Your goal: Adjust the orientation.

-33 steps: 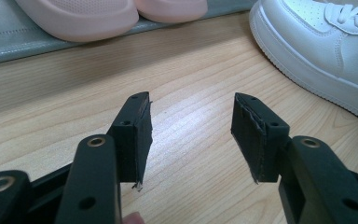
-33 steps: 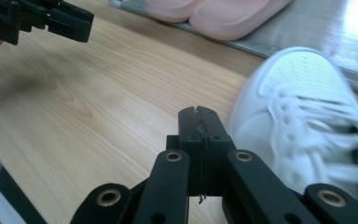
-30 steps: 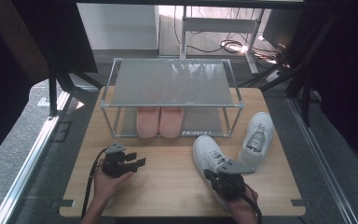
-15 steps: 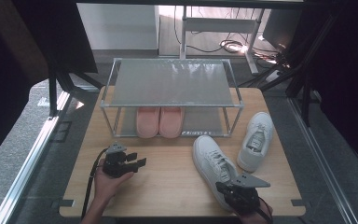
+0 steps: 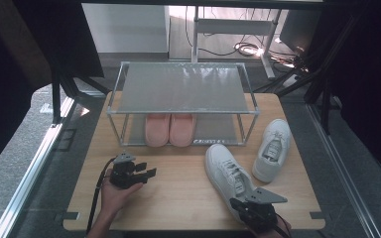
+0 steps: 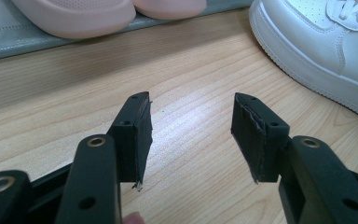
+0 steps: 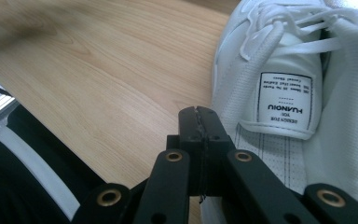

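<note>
While the right claw, pressed together on nothing, is hovering at the heel of the nearer white sneaker lying lower right on the bench, probably lining up a grip, the left claw is waiting spread and empty near the pink slippers under the rack.

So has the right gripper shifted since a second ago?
Yes. The right gripper, jaws shut, has slid down the high view toward the table's near edge, away from the shoe rack, along the near white sneaker.
</note>
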Available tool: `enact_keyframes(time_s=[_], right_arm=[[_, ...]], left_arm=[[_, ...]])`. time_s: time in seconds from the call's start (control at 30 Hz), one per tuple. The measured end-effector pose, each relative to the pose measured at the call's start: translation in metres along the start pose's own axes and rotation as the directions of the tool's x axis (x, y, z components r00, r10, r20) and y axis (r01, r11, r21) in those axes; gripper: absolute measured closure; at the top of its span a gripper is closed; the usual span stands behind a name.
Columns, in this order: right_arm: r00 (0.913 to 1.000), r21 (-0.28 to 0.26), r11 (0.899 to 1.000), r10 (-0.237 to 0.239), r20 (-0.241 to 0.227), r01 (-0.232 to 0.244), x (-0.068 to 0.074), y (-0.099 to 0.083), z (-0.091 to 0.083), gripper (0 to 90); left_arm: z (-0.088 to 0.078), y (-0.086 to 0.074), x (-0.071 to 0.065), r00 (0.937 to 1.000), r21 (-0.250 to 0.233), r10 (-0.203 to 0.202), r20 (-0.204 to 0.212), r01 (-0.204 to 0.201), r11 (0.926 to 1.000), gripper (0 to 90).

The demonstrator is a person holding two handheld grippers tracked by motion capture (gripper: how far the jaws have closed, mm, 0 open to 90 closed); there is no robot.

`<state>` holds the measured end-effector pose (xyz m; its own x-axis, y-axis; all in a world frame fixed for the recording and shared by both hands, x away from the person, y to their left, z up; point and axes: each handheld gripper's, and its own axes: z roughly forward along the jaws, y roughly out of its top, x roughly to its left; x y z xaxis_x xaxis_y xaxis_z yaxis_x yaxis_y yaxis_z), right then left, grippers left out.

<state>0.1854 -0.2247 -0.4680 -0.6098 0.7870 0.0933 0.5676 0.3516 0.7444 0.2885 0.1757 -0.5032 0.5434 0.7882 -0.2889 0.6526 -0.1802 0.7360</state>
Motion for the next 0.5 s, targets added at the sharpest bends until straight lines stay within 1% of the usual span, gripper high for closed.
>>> enact_keyframes(time_s=[0.2, 0.37, 0.43, 0.5], right_arm=[[1.0, 0.007, 1.0, -0.005, -0.003, 0.005, -0.0012, -0.0005, 0.0037, 89.8], [0.9999, 0.002, 1.0, -0.006, -0.012, 0.006, -0.0033, -0.001, 0.0041, 89.9], [0.9999, 0.002, 1.0, -0.008, -0.006, 0.008, -0.0044, -0.0013, 0.0037, 89.8], [1.0, 0.001, 1.0, 0.001, -0.006, -0.001, -0.0075, -0.002, 0.0026, 89.8]], left_arm=[[0.0004, -0.0001, 0.0002, 1.0, 0.004, -0.001, 0.001, 0.001, 1.0, 48.6], [-0.0003, -0.0001, 0.0, 1.0, 0.003, 0.001, 0.0, -0.001, 1.0, 48.6], [-0.0004, -0.0001, 0.0001, 1.0, 0.003, 0.001, 0.0, -0.001, 1.0, 48.6], [-0.0003, -0.0001, 0.0003, 1.0, 0.003, 0.0, 0.0, 0.0, 1.0, 48.6]])
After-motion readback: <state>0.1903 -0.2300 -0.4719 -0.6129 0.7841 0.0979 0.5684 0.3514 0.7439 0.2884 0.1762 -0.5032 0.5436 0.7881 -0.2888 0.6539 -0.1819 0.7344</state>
